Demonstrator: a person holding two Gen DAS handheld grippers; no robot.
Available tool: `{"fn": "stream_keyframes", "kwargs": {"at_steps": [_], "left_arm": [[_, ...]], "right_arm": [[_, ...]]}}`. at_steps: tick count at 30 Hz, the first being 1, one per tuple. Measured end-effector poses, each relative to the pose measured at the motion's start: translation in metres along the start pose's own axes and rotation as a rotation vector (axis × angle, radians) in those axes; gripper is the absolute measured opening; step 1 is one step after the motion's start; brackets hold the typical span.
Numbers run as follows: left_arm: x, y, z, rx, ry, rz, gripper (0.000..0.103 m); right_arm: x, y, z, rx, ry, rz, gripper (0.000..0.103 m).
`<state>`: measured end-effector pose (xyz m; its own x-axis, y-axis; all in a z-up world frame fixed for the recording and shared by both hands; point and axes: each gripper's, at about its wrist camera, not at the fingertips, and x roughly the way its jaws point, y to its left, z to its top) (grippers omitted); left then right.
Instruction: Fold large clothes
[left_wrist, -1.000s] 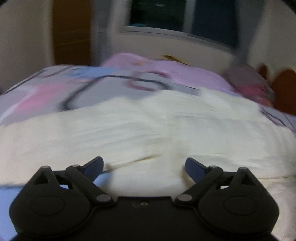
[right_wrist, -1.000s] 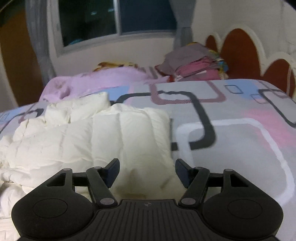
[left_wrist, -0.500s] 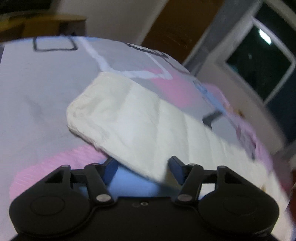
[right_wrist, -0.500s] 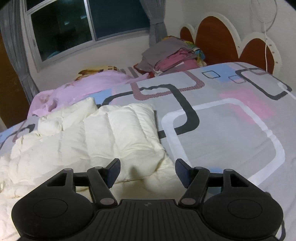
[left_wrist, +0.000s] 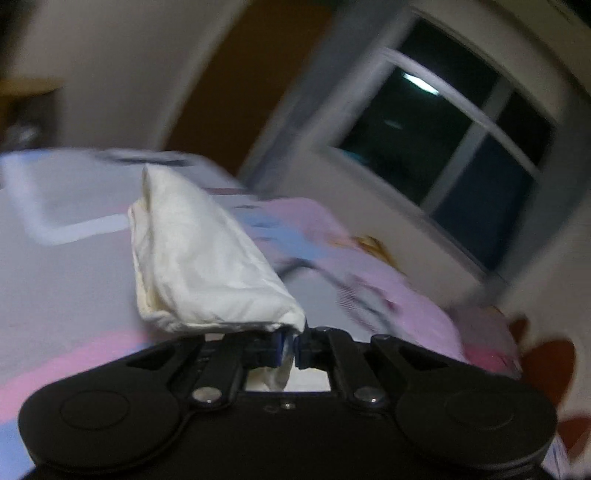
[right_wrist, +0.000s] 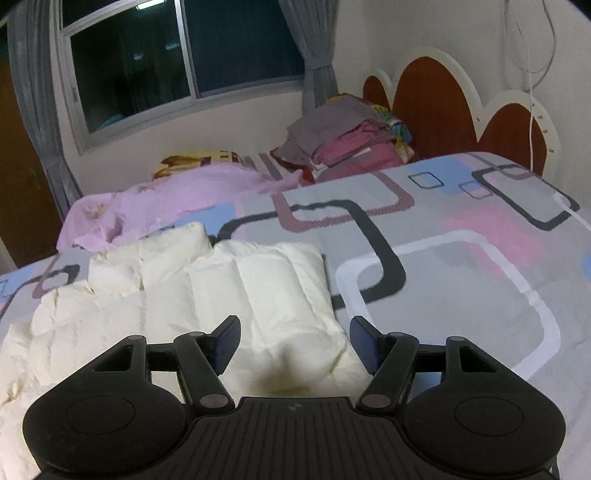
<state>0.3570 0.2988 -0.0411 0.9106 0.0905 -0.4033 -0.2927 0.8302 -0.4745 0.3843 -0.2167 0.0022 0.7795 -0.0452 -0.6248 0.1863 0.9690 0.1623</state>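
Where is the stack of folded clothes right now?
In the right wrist view, the stack of folded clothes sits at the far right end of the bed, against the scalloped headboard and right of the pink blanket.

Motion blur smears the bedspread (left_wrist: 66, 258) and window (left_wrist: 443, 147); the white garment (right_wrist: 129, 314) runs off-frame left.

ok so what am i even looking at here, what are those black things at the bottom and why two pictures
Each black shape is a hand-held two-finger tool that a person carries, with a camera looking forward along its fingers. One picture comes from the left tool, the other from the right tool. Both look over a bed with a patterned bedsheet. On it lies a cream quilted jacket, the large garment being folded. The left tool is shut on a piece of that cream fabric and lifts it. The right tool is open above the jacket, holding nothing. Further back lie a pink blanket and a stack of folded clothes.
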Motion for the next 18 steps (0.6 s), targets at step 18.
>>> {"fn": "stream_keyframes", "kwargs": {"at_steps": [18], "left_arm": [[0.123,-0.299,-0.17,0.419,0.488,-0.391,0.022]], "right_arm": [[0.029,-0.062,0.02,0.16,0.032,0.126,0.066]]}}
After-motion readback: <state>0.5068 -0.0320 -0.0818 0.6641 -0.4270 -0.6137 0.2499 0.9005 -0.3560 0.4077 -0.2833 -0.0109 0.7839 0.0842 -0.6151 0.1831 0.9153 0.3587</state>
